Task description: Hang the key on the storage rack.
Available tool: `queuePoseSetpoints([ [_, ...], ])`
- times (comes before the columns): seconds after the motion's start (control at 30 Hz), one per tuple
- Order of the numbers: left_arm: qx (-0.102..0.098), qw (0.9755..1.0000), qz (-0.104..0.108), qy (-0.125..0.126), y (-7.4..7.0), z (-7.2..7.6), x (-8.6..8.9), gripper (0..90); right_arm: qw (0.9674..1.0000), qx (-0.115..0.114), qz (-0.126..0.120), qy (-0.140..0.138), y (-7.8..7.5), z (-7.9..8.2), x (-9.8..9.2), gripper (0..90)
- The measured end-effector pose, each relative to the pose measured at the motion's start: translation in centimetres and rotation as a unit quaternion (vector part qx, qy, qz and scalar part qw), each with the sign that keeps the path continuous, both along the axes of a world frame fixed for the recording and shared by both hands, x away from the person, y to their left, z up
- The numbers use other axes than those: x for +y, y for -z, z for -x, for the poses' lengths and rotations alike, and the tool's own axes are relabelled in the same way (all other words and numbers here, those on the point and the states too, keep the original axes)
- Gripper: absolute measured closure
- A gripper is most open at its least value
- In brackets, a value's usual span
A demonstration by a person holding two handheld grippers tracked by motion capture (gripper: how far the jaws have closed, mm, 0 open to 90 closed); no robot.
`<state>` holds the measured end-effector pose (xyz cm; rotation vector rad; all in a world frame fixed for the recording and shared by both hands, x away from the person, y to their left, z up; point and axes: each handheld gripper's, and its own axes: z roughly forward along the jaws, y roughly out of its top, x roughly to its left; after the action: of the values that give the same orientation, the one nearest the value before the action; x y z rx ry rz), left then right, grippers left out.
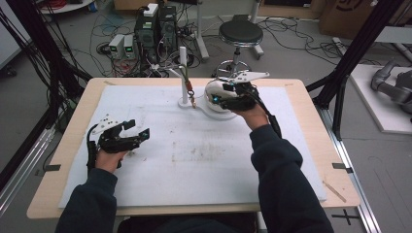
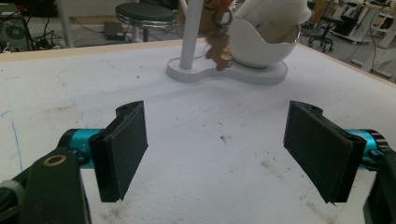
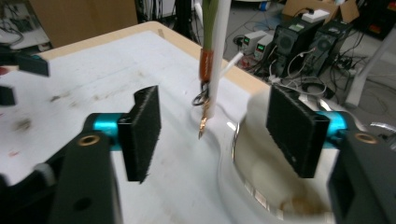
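High view: right gripper point(image 1: 227, 98) poised open above white bowl point(image 1: 216, 94).

Left tool point(image 1: 127, 132): jaws stood wide apart, nothing between the pads, pointing forward and to the right.
Left hand point(image 1: 108, 158): wrapped around that tool's rear, dark sleeve trailing behind it.
Right tool point(image 1: 228, 97): jaws spread wide, nothing between the pads.
Right forearm point(image 1: 272, 160): stretched forward behind its tool, dark-sleeved.

A glossy white bowl point(image 3: 261, 186) is seen; the wood-edged surface point(image 1: 68, 145) is covered by matt, stained white sheeting point(image 1: 204, 165).
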<state>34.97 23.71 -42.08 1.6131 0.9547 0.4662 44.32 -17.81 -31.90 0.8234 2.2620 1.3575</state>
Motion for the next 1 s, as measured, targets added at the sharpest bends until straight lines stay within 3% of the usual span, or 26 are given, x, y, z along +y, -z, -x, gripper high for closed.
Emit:
queuePoseSetpoints([
  [0.03,-0.003,1.0,0.007,0.003,0.0,0.0,0.0,20.0,0.9999,0.01,0.005,0.006,0.3,0.5,-0.7,28.1],
  [0.2,-0.009,0.9999,0.01,0.004,-0.1,0.1,0.0,18.9,1.0,0.002,-0.001,0.001,2.6,3.5,-3.4,24.9],
  [0.37,-0.007,0.9999,0.01,0.003,0.0,0.0,-0.1,18.9,0.9998,-0.016,0.015,0.004,4.4,6.2,-6.0,22.8],
  [0.5,-0.007,1.0,0.005,0.002,0.0,0.0,-0.1,19.0,0.9992,-0.021,0.022,0.026,5.4,7.8,-8.2,22.2],
  [0.67,-0.012,0.9999,0.0,0.003,-0.1,0.1,-0.2,19.0,0.998,-0.007,-0.002,0.063,6.7,9.1,-10.7,21.8],
  [1.0,-0.016,0.9999,-0.005,0.001,-0.3,0.4,-0.3,19.1,0.9958,0.006,0.004,0.091,8.3,9.9,-12.4,21.8],
])
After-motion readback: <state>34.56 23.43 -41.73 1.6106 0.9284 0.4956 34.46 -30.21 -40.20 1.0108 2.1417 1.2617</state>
